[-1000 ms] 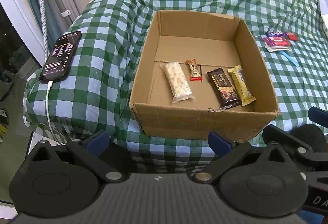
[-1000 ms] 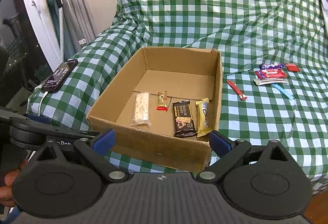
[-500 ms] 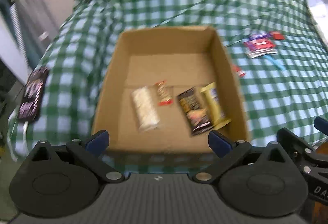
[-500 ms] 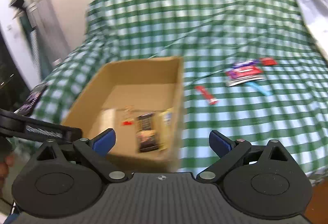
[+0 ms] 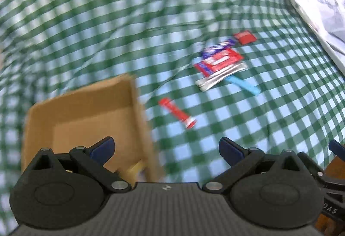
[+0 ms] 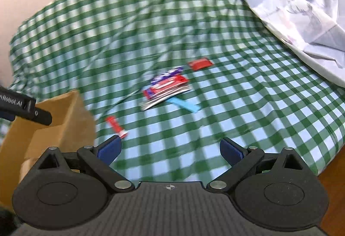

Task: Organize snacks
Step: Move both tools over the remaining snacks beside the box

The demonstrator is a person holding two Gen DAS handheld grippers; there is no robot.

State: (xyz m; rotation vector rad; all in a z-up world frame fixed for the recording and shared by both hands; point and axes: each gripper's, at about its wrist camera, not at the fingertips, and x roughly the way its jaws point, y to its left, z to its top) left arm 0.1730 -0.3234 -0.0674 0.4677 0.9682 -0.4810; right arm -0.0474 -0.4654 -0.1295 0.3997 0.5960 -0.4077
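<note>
Both pictures are blurry, so we cannot read any of the wrappers. In the left view, our left gripper [image 5: 166, 149] hides the near part of the cardboard box [image 5: 90, 115]. Only a bit of one yellow snack [image 5: 134, 171] peeks out inside it. In the right view, the box [image 6: 58, 119] is cut off at the left edge, and the black bar of the other tool covers part of it.

The loose snacks lie on the green checked cloth [image 5: 107, 20], well apart from the box. There is a long red stick [image 5: 176, 113] lying alone. Further off is a small pile of wrappers [image 5: 220, 63], with a blue stick [image 5: 243, 84] touching it and a little red packet [image 5: 245, 37] just beside it. A grey sheet [image 6: 301, 9] lies over the far right corner.

A second ago both cameras looked at the box with four snacks in a row, and at a phone on the left. Now both have swung right. The phone is gone from view and the loose snacks sit in the middle.

Both the left gripper and the right gripper [image 6: 170, 149] have their fingers wide apart, holding nothing.
</note>
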